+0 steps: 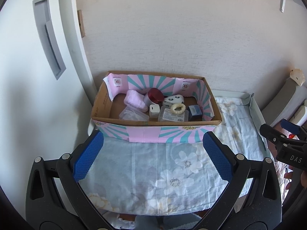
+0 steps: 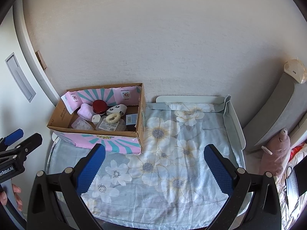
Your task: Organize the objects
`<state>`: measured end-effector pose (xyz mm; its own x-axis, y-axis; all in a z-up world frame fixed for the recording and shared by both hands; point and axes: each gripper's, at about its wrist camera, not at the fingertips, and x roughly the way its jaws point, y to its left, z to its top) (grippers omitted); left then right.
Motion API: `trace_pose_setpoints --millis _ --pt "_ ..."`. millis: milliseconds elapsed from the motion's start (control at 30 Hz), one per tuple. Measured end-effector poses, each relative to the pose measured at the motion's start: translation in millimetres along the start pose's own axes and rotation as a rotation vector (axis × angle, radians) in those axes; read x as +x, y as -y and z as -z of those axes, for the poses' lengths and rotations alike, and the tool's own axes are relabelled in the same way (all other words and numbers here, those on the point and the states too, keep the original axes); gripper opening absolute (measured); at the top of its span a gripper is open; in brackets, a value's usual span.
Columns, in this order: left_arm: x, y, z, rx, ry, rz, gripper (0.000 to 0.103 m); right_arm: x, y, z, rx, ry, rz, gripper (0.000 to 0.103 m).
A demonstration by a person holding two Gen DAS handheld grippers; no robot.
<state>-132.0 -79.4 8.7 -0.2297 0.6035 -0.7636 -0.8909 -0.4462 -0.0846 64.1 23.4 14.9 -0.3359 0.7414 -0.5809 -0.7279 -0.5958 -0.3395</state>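
A cardboard box [image 1: 101,103] lined with pink and teal paper stands at the back left of a small table, against the wall; it also shows in the right wrist view [image 2: 57,118]. Inside lie a pink cloth [image 1: 134,98], a red-lidded tin [image 1: 154,95], a cream scrunchie [image 1: 178,108], a white charger [image 1: 154,110], a dark blue box [image 1: 194,112] and clear plastic packs [image 1: 133,115]. My left gripper [image 1: 152,149] is open and empty just in front of the box. My right gripper [image 2: 153,162] is open and empty over the cloth to the box's right.
A floral blue cloth [image 2: 172,153] covers the table, which has a raised white rim [image 2: 236,126] at back and right. A white cabinet [image 1: 38,76] stands at the left. A pink plush pig [image 2: 278,149] and a grey cushion [image 2: 268,118] lie at the right.
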Motion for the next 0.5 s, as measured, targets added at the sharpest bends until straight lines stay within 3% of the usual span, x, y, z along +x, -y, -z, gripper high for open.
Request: trace_pose_setpoints --millis 500 --pt "1.4 -2.0 -1.1 -0.002 0.008 -0.009 0.103 2.2 -1.4 -2.2 -0.004 0.000 0.001 0.102"
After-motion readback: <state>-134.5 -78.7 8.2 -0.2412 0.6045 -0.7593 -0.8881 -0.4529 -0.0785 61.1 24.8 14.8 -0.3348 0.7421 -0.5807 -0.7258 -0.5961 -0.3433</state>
